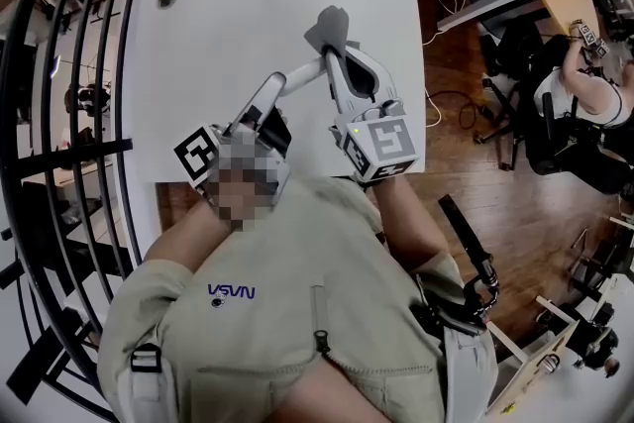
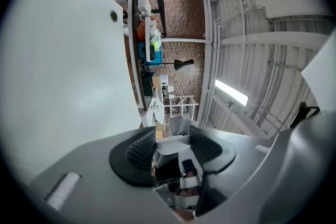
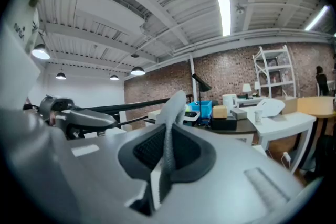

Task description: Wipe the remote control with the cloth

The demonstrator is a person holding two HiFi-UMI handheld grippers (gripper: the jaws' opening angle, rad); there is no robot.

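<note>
Cloth is pinched thin in the clenched right tongs, left tongs grip the remote by one end; rub hard and it could twist loose.

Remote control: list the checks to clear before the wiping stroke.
1. Remote control clamped between the pads of the left gripper: ok.
2. Cloth pinched in the right gripper, jaws shut on it: ok.
3. Cloth sticks out past the right gripper's tips: ok.
4. Cloth touching the remote control: cannot tell.
5. Both grippers over the white table: ok.
</note>
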